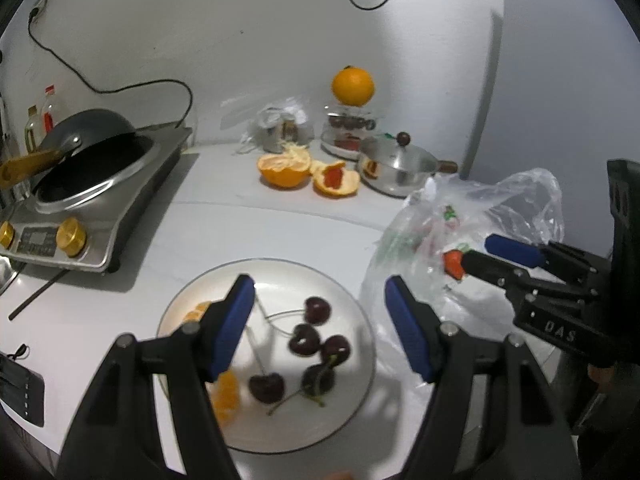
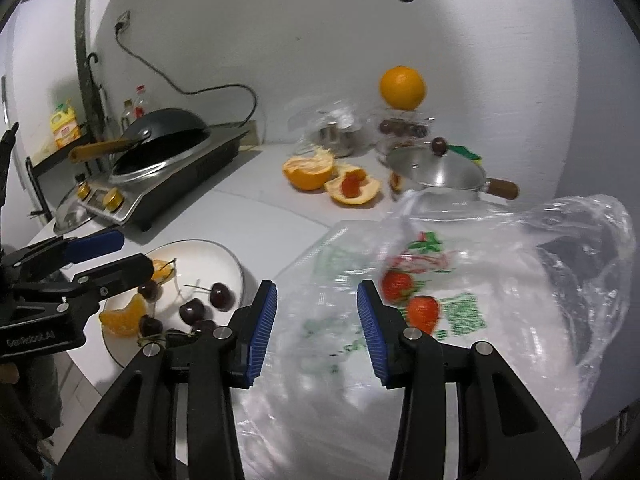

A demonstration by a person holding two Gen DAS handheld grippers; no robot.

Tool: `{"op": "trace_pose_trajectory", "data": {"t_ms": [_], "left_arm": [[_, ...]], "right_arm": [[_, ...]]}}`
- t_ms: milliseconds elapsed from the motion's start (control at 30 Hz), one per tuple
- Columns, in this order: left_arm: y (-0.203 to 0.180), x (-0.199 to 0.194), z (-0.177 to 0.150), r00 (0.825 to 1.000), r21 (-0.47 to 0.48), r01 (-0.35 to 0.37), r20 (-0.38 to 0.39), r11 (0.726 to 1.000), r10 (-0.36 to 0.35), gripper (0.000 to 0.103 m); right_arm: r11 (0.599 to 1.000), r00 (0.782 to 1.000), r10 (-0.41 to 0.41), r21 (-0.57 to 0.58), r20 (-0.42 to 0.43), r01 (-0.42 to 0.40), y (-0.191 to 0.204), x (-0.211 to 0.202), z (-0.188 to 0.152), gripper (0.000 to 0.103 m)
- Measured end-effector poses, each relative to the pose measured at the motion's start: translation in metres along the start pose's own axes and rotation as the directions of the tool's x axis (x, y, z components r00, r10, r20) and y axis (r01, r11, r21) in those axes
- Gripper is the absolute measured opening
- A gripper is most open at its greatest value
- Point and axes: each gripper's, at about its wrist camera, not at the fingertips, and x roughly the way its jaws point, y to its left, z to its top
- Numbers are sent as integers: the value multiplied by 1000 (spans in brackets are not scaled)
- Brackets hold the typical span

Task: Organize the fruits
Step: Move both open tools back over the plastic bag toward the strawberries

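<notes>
left tongs (image 1: pixel 320 320) hang released over the white plate (image 1: pixel 360 308) with dark cherries (image 1: pixel 306 340) and orange segments (image 1: pixel 226 396) on the table, nothing between them. right tongs (image 2: pixel 317 320) also gape empty over the plastic bag (image 2: pixel 500 280) holding strawberries (image 2: pixel 423 312), just beside the plate

A: Both views are dim and greyish, with a cool cast on the wall (image 1: pixel 260 40). The fisheye bends straight lines, and the corners go black.

B: The plate (image 1: pixel 280 276) shines brightest, at six o'clock in the left view. Soft shadows lie beneath the stove (image 1: pixel 120 184) toward five o'clock. The plastic bag (image 2: pixel 500 280) is smeared with blur and glints faintly.
</notes>
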Motion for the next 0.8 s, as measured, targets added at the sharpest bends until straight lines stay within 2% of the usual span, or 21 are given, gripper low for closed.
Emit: {"op": "trace_pose_trajectory", "data": {"t_ms": [800], "left_arm": [[-88, 7, 12, 998, 97, 60, -10, 993, -60, 69]], "right_arm": [[993, 997, -64, 100, 45, 59, -79, -39, -18, 44]]}}
